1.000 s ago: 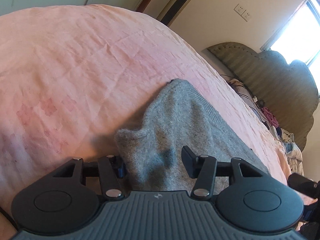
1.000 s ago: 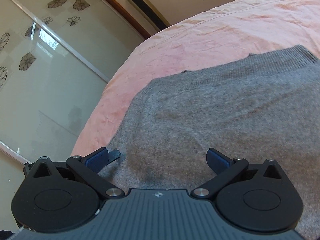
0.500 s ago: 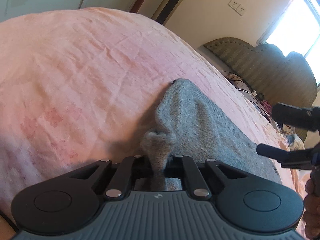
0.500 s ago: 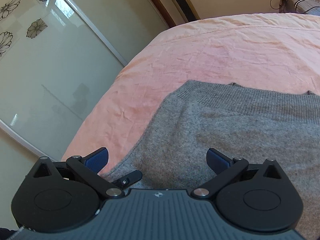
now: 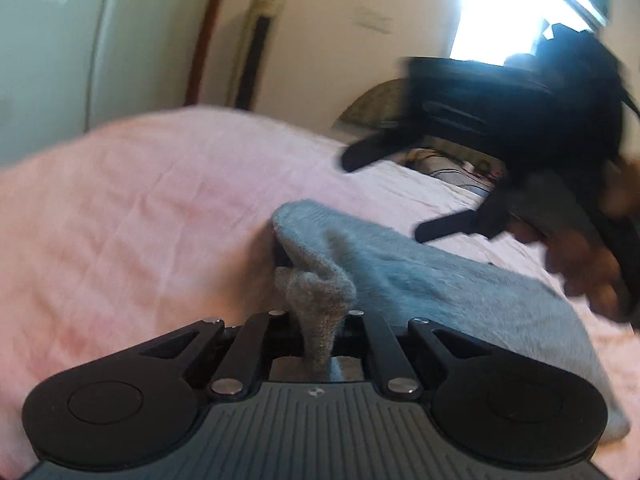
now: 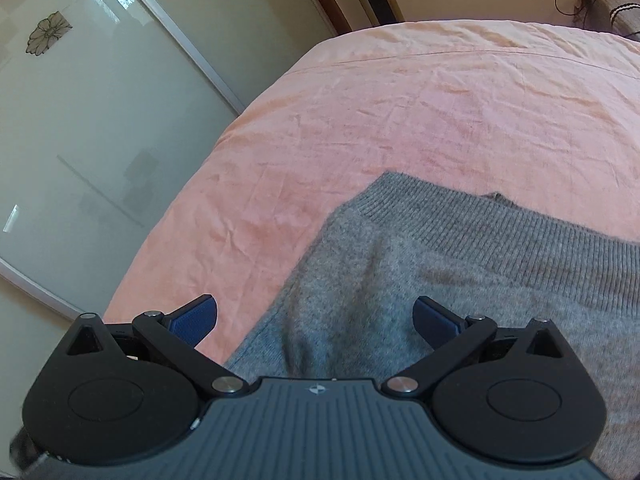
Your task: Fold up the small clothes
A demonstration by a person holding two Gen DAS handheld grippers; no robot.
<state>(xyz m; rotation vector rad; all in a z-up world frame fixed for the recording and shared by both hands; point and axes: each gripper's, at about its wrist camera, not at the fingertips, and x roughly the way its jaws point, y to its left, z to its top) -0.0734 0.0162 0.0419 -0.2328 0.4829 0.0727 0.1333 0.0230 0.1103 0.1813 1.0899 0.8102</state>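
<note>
On pink bedsheet point(image 6: 400, 112), seemingly pinched sweater point(image 5: 320, 300)

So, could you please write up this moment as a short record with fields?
surface: pink bedsheet
garment: grey sweater, lying on the sheet
left gripper: shut on a bunched fold of the sweater
right gripper: open, fingers apart over the sweater's edge, gripping nothing
background: sliding wardrobe door, headboard behind the bed
fold status: not yet folded
</note>
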